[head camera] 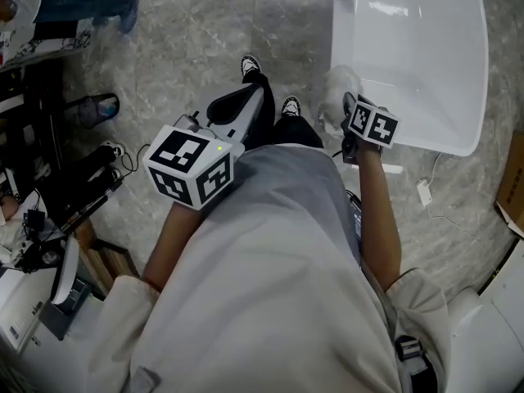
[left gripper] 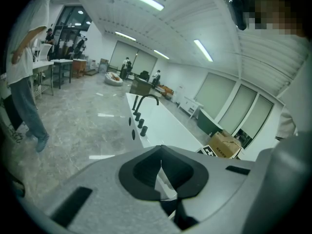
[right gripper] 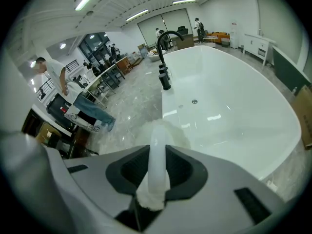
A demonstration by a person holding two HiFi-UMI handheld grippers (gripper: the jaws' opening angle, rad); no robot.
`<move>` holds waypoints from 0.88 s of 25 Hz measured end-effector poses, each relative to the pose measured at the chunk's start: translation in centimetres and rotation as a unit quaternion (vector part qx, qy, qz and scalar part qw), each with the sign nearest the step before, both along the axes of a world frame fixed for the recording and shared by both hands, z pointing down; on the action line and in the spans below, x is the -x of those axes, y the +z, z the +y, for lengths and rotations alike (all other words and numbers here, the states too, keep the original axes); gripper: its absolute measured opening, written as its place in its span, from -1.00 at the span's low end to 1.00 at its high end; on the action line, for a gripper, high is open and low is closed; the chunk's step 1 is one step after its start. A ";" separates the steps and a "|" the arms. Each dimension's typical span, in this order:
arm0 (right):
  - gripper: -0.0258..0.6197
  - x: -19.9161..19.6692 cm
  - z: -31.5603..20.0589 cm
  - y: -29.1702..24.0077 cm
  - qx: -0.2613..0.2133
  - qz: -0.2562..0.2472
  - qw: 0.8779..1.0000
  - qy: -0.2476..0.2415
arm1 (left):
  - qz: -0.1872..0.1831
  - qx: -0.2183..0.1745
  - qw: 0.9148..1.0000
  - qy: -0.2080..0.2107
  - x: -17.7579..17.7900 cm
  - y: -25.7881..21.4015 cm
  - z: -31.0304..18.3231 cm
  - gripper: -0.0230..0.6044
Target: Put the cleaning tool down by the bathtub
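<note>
The cleaning tool (right gripper: pixel 158 152) has a pale translucent handle and a fluffy white head (head camera: pixel 337 87). My right gripper (right gripper: pixel 157 173) is shut on its handle, and the head points out over the floor just beside the white bathtub (right gripper: pixel 229 99). In the head view my right gripper (head camera: pixel 350 109) hovers at the near left rim of the bathtub (head camera: pixel 409 56), above the floor. My left gripper (head camera: pixel 246 101) is held in front of the person's body, over the legs. In its own view my left gripper (left gripper: pixel 161 172) is shut with nothing between the pads.
A black tap (right gripper: pixel 165 45) stands at the tub's far end. A white charger and cable (head camera: pixel 423 191) lie on the marble floor near the tub. Dark equipment and cables (head camera: pixel 74 187) crowd the left side. A cardboard box (left gripper: pixel 225 144) sits beyond the tub. A person (right gripper: pixel 63 89) stands by tables.
</note>
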State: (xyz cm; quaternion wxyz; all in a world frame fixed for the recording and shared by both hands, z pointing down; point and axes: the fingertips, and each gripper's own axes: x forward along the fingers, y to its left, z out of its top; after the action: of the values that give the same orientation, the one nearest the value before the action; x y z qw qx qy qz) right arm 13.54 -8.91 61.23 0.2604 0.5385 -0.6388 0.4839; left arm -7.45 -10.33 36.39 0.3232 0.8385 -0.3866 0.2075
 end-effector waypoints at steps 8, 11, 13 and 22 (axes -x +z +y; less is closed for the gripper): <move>-0.65 0.0 0.5 1.8 0.019 0.009 1.000 0.000 | 0.003 0.003 1.000 -0.005 0.6 0.1 0.0 -0.91; -0.65 -0.2 0.4 2.2 0.019 0.013 1.000 -0.001 | 0.004 0.005 1.000 -0.005 0.6 0.2 0.1 -0.91; -0.65 -0.6 0.4 2.6 0.021 0.020 1.000 0.000 | 0.003 0.005 1.000 -0.005 0.4 0.3 0.2 -0.91; -0.65 -0.9 0.6 4.1 0.033 0.038 0.999 -0.004 | -0.020 -0.008 1.000 -0.006 1.1 -0.1 0.1 -0.91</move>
State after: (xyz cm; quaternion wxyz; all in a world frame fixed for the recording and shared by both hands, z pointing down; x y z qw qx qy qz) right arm 14.48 -8.31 65.32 0.3036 0.5453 -0.6143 0.4829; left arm -8.59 -10.23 36.27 0.3100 0.8345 -0.3996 0.2188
